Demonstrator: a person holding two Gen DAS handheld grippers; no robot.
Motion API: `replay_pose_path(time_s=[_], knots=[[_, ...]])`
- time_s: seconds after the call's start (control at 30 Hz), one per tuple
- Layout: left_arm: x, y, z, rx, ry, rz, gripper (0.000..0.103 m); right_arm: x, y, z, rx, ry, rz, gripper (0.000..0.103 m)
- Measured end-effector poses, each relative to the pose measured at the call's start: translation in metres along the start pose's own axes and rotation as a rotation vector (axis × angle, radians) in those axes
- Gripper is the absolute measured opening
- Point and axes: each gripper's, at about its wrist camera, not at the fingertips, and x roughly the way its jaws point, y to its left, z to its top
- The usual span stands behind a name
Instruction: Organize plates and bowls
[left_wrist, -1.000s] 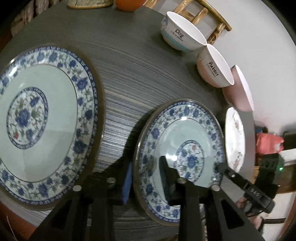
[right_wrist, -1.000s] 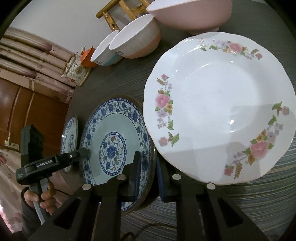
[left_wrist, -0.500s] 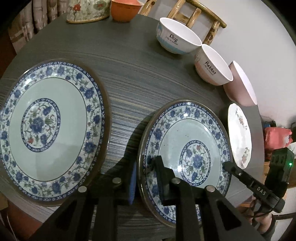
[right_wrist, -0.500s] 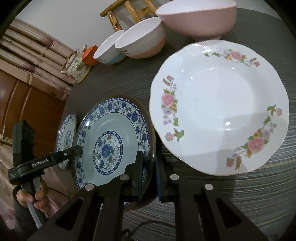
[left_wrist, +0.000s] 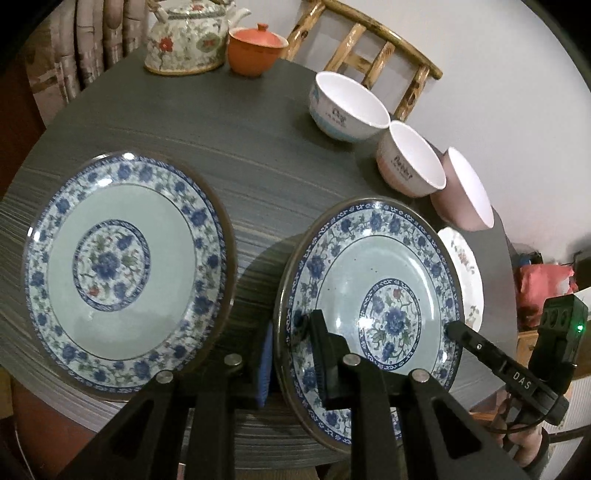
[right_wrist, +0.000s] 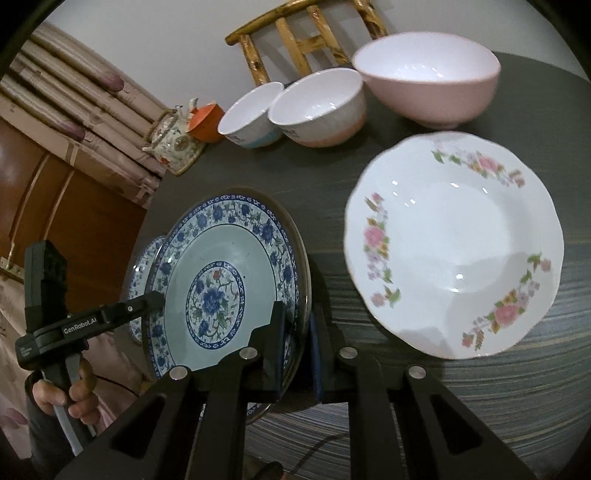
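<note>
Blue-patterned plate sits clamped between both grippers' jaws.

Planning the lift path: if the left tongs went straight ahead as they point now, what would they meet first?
Probably the white bowl with pink base; depth is unclear. The left tongs grip the smaller blue-patterned plate.

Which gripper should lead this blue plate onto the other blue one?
Left: the left gripper clamps the held plate at its rim beside the other blue plate; the right gripper holds the far rim.
</note>
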Motion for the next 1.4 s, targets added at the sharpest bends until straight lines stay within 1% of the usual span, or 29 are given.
replay_pose_path(time_s=[0.3, 0.47, 0.63, 0.97, 1.23, 1.4], knots=[[-0.035, 0.025, 0.011, -0.022, -0.058, 0.021, 0.019, 0.007, 0.04, 0.014, -0.049, 0.0, 0.029, 0.013], [-0.051, 0.048, 0.018, -0.041, -0.08, 0.046, 0.019, 0.023, 0.068, 0.022, -0.074, 0.023, 0.045, 0.013], [-0.065, 0.08, 0.024, -0.078, -0.095, 0.077, 0.019, 0.047, 0.096, 0.03, -0.096, 0.057, 0.056, 0.013], [-0.073, 0.139, 0.027, -0.152, -0.095, 0.118, 0.02, 0.094, 0.143, 0.036, -0.145, 0.128, 0.065, 0.013], [-0.068, 0.174, 0.026, -0.189, -0.078, 0.133, 0.02, 0.122, 0.16, 0.034, -0.166, 0.175, 0.056, 0.013], [-0.061, 0.183, 0.026, -0.196, -0.063, 0.133, 0.021, 0.132, 0.166, 0.033, -0.169, 0.191, 0.041, 0.013]])
